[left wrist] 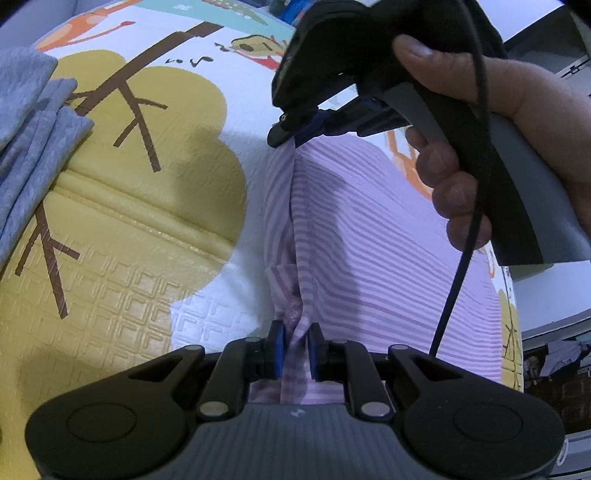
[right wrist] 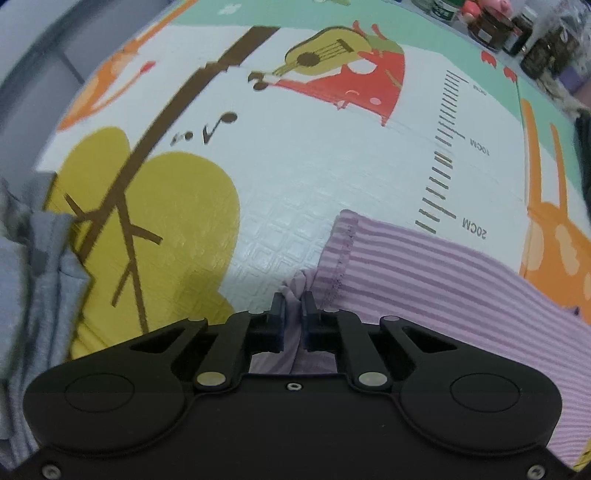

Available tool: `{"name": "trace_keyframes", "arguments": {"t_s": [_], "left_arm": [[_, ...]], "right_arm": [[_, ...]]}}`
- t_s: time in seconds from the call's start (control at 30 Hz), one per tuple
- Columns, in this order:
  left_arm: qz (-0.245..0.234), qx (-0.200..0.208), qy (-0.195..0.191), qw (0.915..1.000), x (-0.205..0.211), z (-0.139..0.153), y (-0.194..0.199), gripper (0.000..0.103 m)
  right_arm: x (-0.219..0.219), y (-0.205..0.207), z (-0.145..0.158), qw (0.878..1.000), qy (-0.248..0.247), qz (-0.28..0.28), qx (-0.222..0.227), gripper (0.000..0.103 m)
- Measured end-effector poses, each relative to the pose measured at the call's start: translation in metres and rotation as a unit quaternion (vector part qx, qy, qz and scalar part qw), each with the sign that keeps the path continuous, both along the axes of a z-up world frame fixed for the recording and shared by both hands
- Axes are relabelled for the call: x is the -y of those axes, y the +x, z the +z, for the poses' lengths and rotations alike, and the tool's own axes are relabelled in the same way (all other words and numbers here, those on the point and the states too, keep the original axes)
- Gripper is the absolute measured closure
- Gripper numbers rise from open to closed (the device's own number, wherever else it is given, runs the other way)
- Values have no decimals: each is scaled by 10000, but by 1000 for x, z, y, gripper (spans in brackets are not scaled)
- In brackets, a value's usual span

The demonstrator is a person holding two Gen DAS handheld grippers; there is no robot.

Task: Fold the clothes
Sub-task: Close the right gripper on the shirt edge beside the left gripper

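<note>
Foam covered the whole work surface: we worked on a padded play mat with an embossed square texture, printed with a mustard-yellow tree on brown branches, music notes, a red figure playing a guitar, an orange rabbit and a height ruler marked in centimetres. Beyond the far edge of the mat we saw dark jars. At the left edge lay a heap of grey clothes. Our lilac striped garment lay on the mat, right of the tree. Our left gripper was clenched on a bunched fold of its edge, and our right gripper pinched another part of that edge, with our right hand around its handle.
</note>
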State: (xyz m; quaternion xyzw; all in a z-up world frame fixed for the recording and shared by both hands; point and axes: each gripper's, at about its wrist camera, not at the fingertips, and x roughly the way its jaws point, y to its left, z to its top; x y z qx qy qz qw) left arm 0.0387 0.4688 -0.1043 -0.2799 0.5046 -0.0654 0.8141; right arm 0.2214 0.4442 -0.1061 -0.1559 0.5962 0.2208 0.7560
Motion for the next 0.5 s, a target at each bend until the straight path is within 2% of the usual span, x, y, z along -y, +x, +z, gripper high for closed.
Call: {"name": "trace_keyframes", "arguments": {"t_s": [0.17,0.23,0.33,0.5], "left_arm": [[-117,161,-63,9998,1,9,-8,89],[-207,248,-98,9994,2,11,-26,89],[-346,356,-107,9987,3,18,-18,90],[-575,487,-40,9972,38,38,5,93]], "right_arm": [[21,3,20,9989,431,-154,-42,95],[30,4,28,9983,546,-194,-26,95],[47,7,41,9972,693,-281,29,95],[84,13,61,9944,932,-480,127,95]]}}
